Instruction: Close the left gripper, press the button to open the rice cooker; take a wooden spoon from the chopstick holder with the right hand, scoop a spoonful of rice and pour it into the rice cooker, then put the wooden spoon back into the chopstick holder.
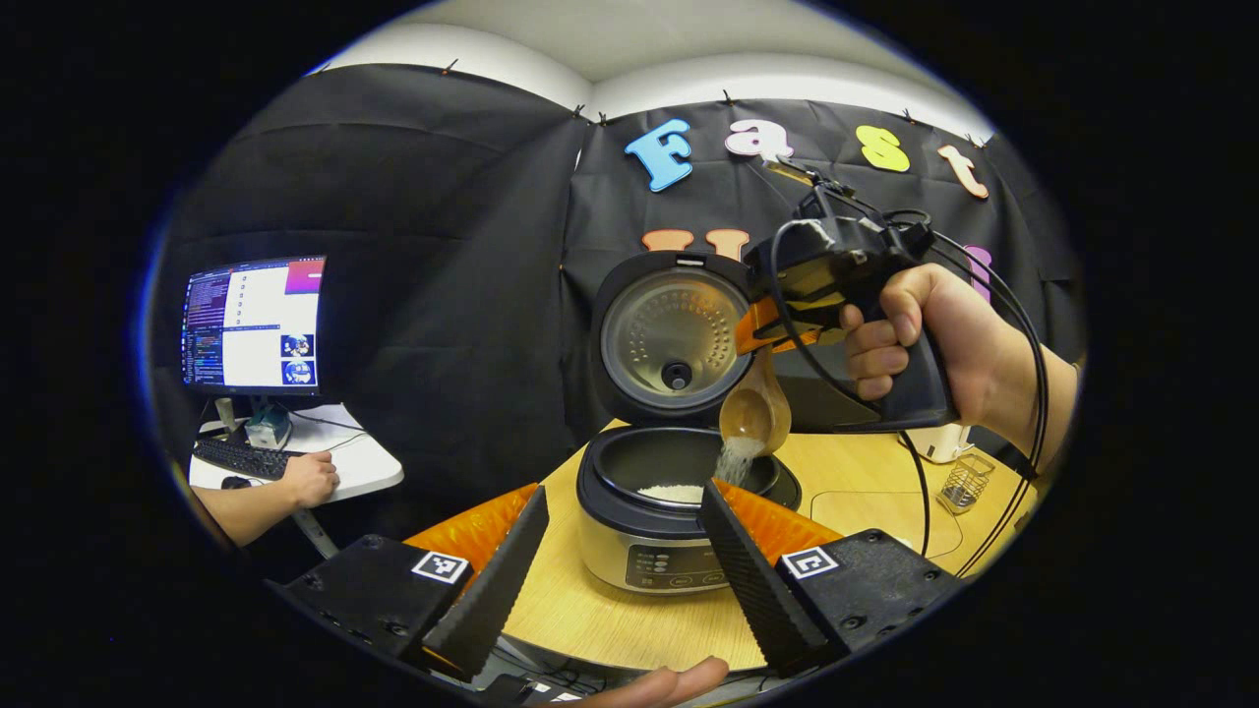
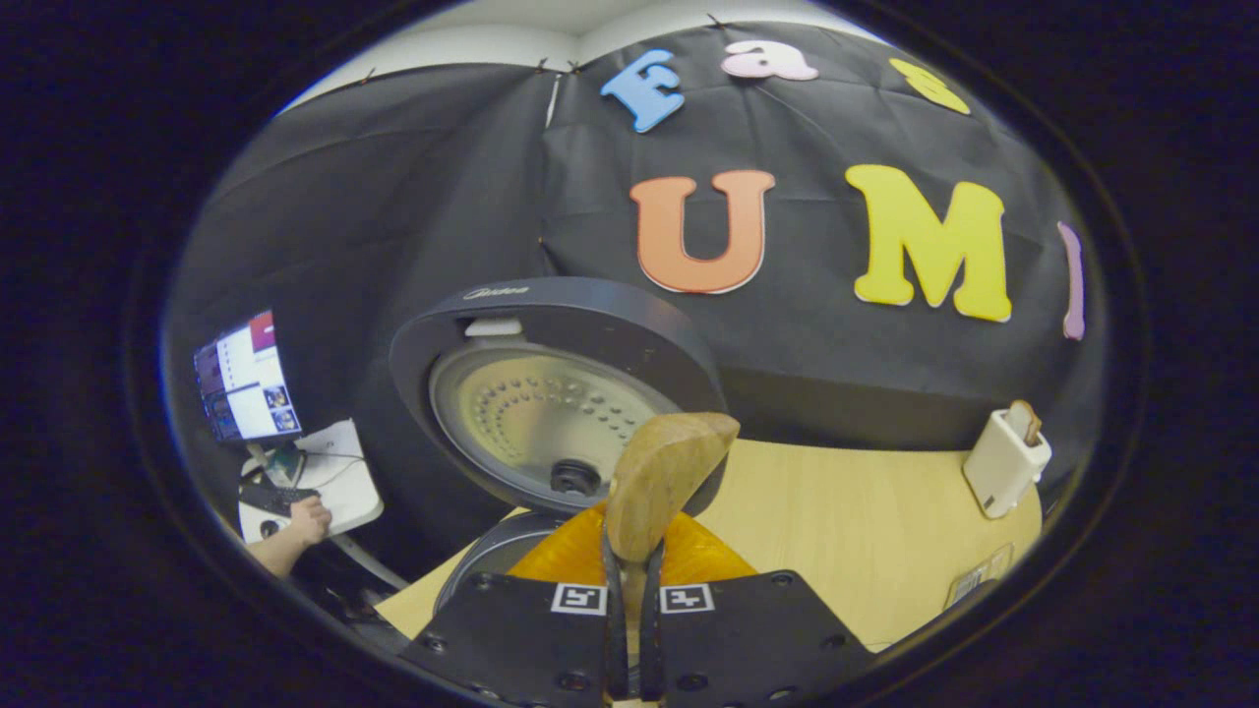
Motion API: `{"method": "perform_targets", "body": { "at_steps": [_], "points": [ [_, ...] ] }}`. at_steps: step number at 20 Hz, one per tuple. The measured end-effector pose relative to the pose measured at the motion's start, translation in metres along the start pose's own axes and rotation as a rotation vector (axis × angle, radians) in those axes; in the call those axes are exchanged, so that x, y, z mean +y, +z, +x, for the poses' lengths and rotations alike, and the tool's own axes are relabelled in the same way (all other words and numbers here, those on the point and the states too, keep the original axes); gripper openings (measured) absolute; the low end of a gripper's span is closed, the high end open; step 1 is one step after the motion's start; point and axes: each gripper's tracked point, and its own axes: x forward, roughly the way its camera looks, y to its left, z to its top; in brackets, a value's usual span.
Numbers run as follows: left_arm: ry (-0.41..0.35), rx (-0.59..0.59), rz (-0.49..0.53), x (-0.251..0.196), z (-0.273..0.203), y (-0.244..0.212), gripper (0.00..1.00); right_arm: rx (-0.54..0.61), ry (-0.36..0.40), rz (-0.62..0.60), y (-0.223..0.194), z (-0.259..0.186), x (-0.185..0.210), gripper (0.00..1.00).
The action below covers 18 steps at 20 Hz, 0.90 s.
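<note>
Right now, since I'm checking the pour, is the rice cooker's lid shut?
No, the lid stands raised behind the open pot while rice falls from the wooden spoon.

Your left gripper view sits in front of the rice cooker [image 1: 679,492], low, facing its front panel & open lid, w/ the table [image 1: 875,492] around it. Your right gripper view rides above the rice cooker [image 2: 551,393], v. close, aimed at the lid's inner side. Both views share the lid, the table & the monitor [image 1: 254,324] left of the cooker.
</note>
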Motion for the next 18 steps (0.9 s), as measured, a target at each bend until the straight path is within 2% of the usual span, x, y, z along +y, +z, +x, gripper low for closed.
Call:
{"method": "perform_targets", "body": {
  "at_steps": [4,6,10,15,18],
  "points": [
    [0.003,0.023,-0.002,0.001,0.003,-0.006,0.99,-0.031,-0.014,-0.165,0.0,0.001,0.015,0.06],
    [0.014,0.033,0.0,0.004,0.005,-0.008,0.99,-0.062,-0.054,-0.257,0.006,-0.004,0.019,0.03],
    [0.013,0.036,-0.003,0.003,0.005,-0.009,1.0,-0.119,-0.106,-0.422,0.015,-0.008,0.029,0.06],
    [-0.005,0.034,0.011,-0.007,0.005,-0.007,1.0,-0.139,-0.113,-0.454,0.011,-0.019,0.034,0.04],
    [-0.01,0.036,0.022,-0.012,0.007,-0.008,0.99,-0.158,-0.126,-0.418,0.013,-0.033,0.024,0.06]
  ]
}}
